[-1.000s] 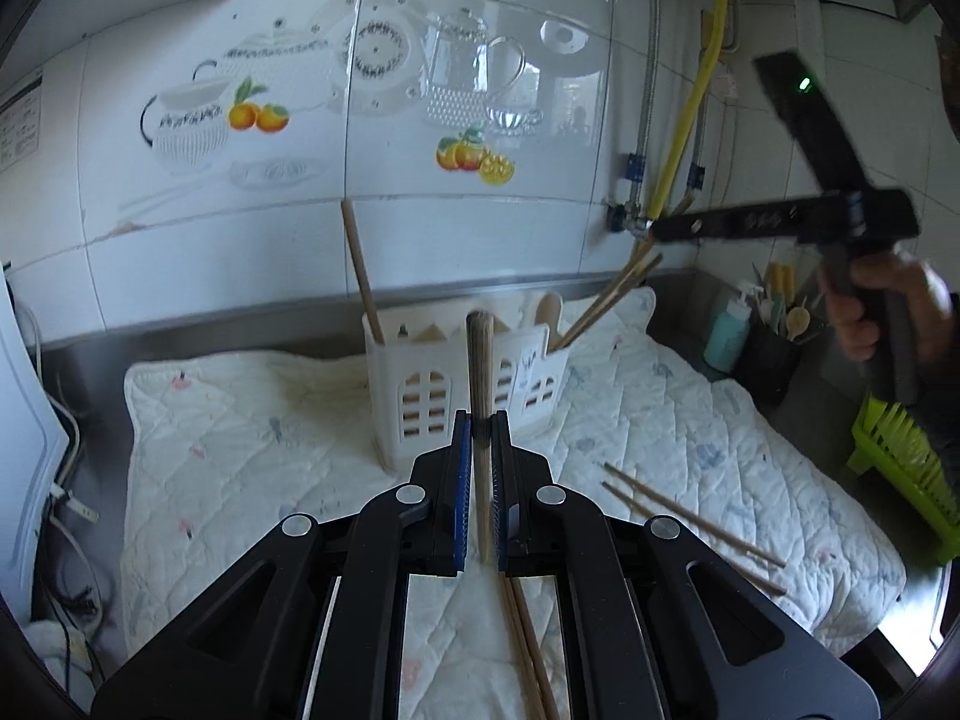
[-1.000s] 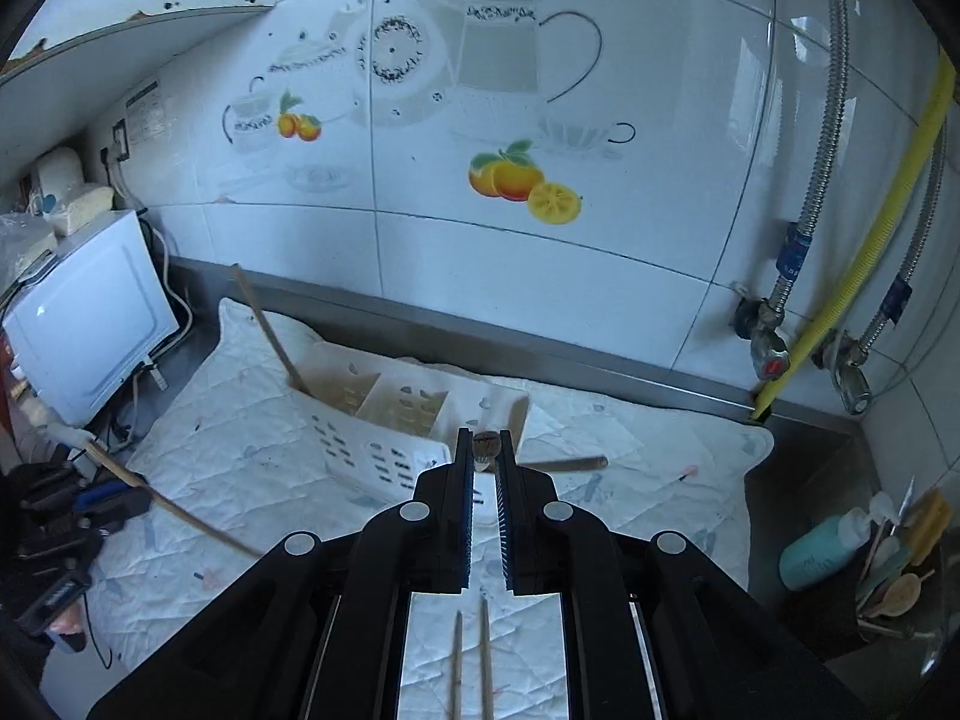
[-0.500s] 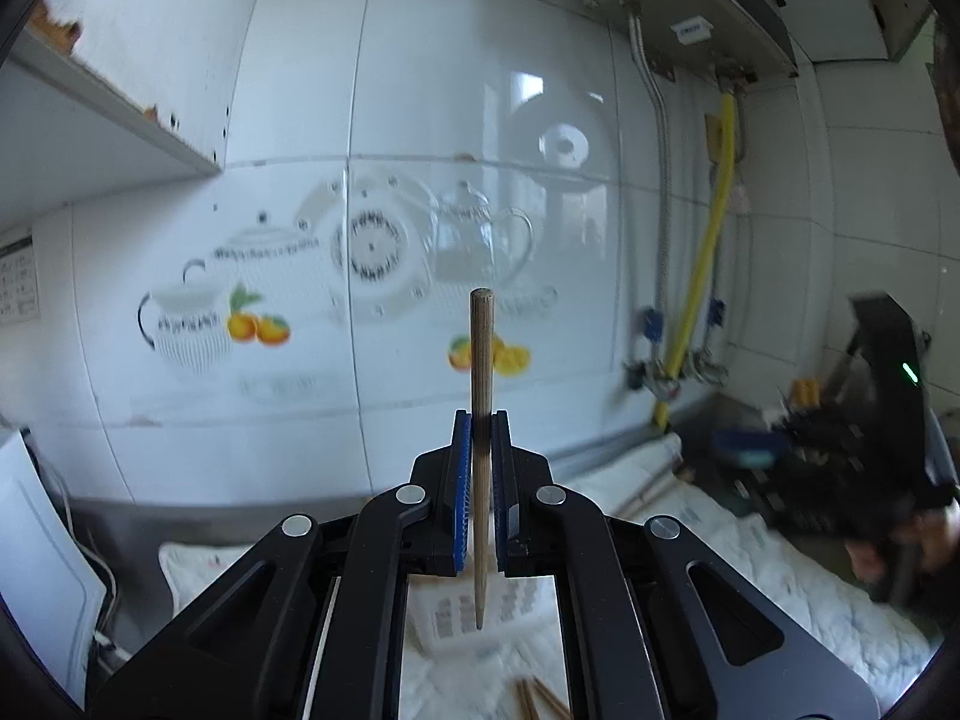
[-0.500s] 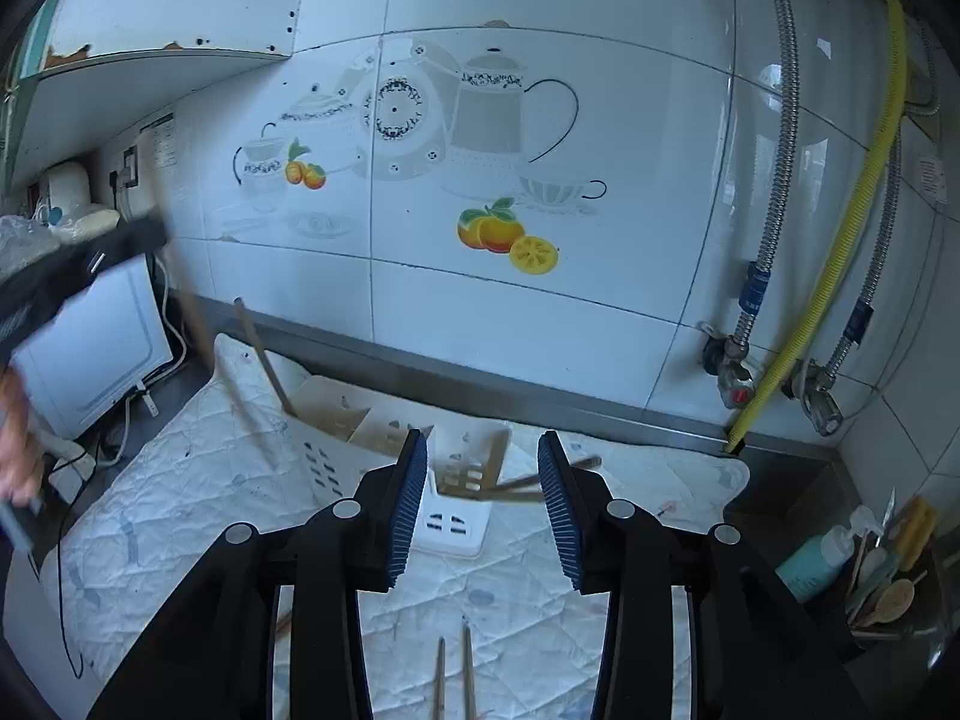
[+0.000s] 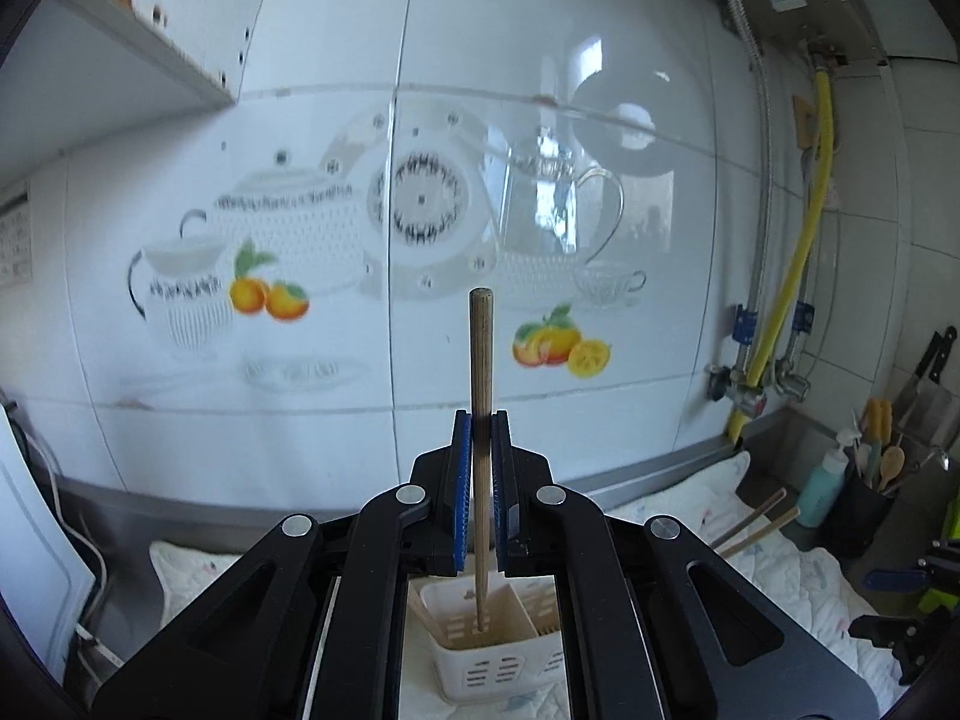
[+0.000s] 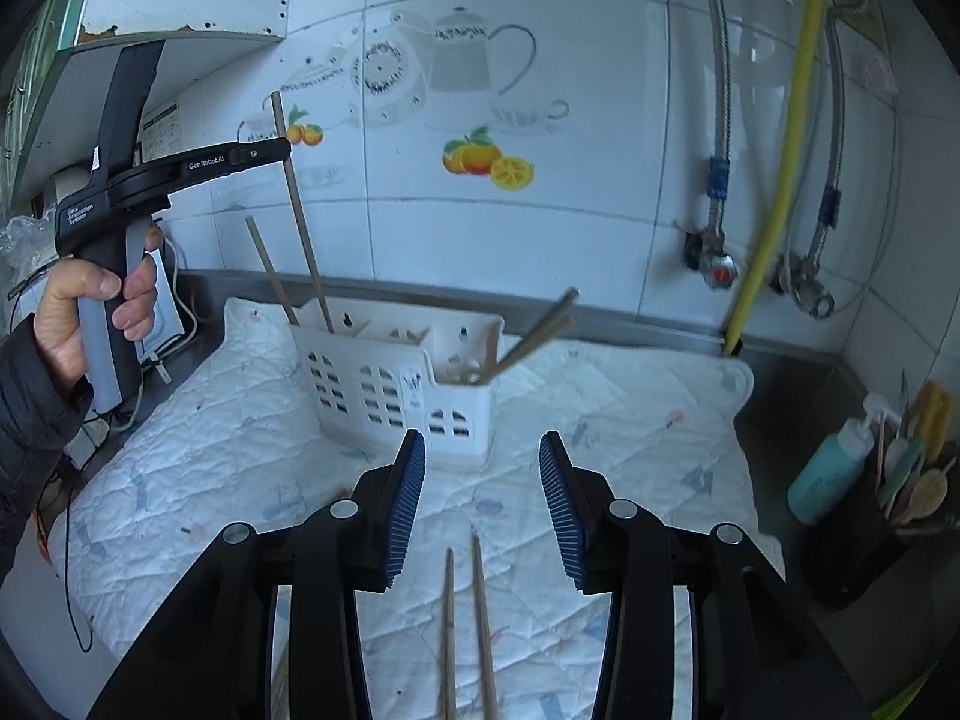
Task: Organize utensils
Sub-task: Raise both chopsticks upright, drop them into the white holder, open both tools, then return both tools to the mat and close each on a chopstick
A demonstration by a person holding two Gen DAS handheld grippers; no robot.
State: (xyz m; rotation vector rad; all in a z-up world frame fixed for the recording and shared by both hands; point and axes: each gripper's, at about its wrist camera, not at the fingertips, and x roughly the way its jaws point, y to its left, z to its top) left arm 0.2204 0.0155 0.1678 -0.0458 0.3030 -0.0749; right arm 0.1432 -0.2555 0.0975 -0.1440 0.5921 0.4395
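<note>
The utensil holder (image 6: 403,377) stands on the quilted mat (image 6: 600,420), two chopsticks (image 6: 465,618) lying before it, a cup of utensils (image 6: 864,546) off right.

Black plastic tongs (image 6: 483,504) with blue ribbed pads (image 6: 407,507), silver screws behind them, bare hand (image 6: 90,312), dark quilted sleeve (image 6: 30,414), white "GenRobot.AI" lettering.

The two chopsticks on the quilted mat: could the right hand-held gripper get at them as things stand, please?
Probably yes. The right hand-held gripper is open and empty, and the two chopsticks lie side by side on the mat just beneath it, with nothing lying over them.
</note>
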